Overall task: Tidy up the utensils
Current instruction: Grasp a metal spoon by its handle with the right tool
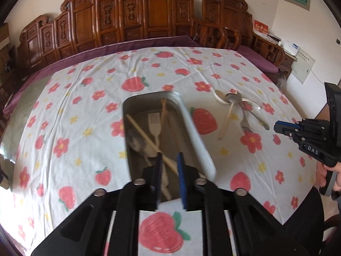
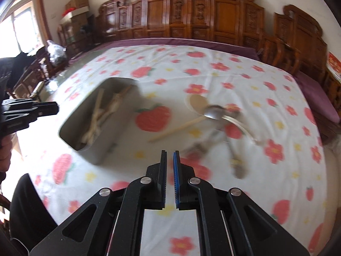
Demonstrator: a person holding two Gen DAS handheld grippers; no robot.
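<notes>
Left wrist: tray point(image 1: 198, 136) holds one fork point(image 1: 155, 125), two chopsticks point(image 1: 147, 137).

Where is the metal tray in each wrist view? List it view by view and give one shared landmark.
Left wrist: the metal tray sits at centre, just beyond the left gripper, with a pale fork and chopsticks inside.
Right wrist: the same tray lies left of centre, blurred.
Shared landmark: the large strawberry print between the tray and the loose utensils.
</notes>
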